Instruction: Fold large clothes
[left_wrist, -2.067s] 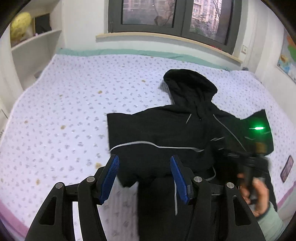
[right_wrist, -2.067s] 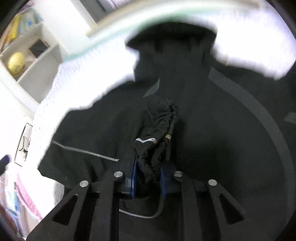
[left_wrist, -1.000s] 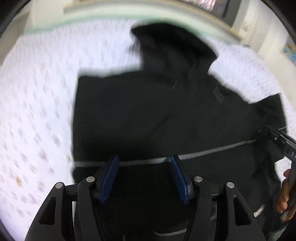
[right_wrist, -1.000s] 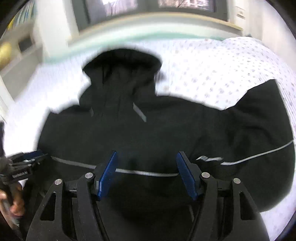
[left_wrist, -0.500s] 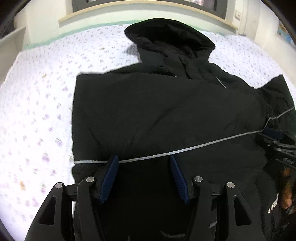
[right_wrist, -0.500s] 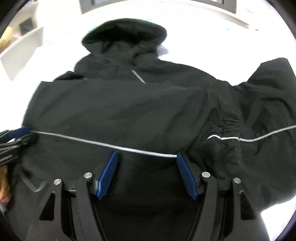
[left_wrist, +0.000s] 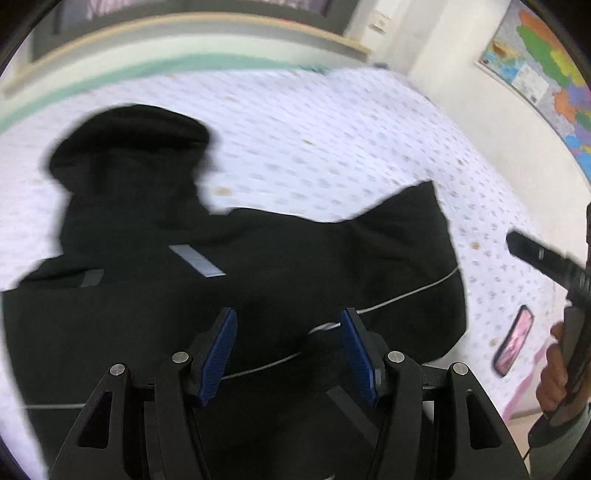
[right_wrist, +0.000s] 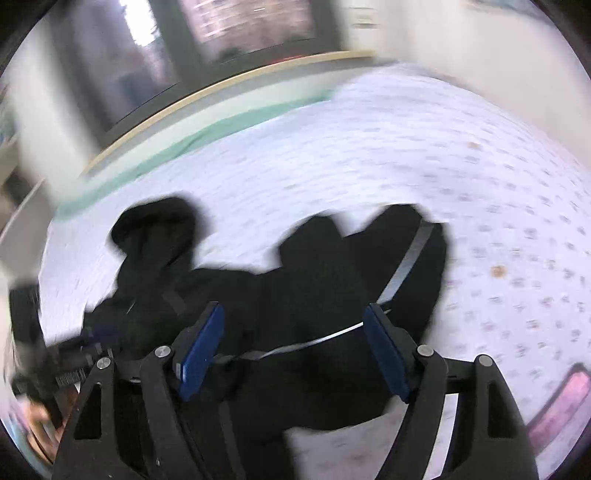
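A black hooded jacket (left_wrist: 258, 258) with thin reflective stripes lies flat on the bed, hood (left_wrist: 129, 136) toward the window, one sleeve folded across the body and the other sleeve (left_wrist: 406, 229) lying out to the right. My left gripper (left_wrist: 288, 347) is open and empty just above the jacket's lower part. My right gripper (right_wrist: 291, 347) is open and empty over the jacket (right_wrist: 314, 288) near its right sleeve. The right gripper also shows at the right edge of the left wrist view (left_wrist: 546, 262). Both views are motion-blurred.
The bed (left_wrist: 351, 147) has a white sheet with small purple print. A phone in a pink case (left_wrist: 513, 339) lies near the bed's right edge, also in the right wrist view (right_wrist: 557, 406). A window sill (left_wrist: 184, 26) runs behind the bed. A map (left_wrist: 546, 62) hangs on the right wall.
The right gripper let go of the sleeve cuff it held and now stands open. Both cameras have swung right toward the jacket's right sleeve. The left sleeve now lies folded across the body.
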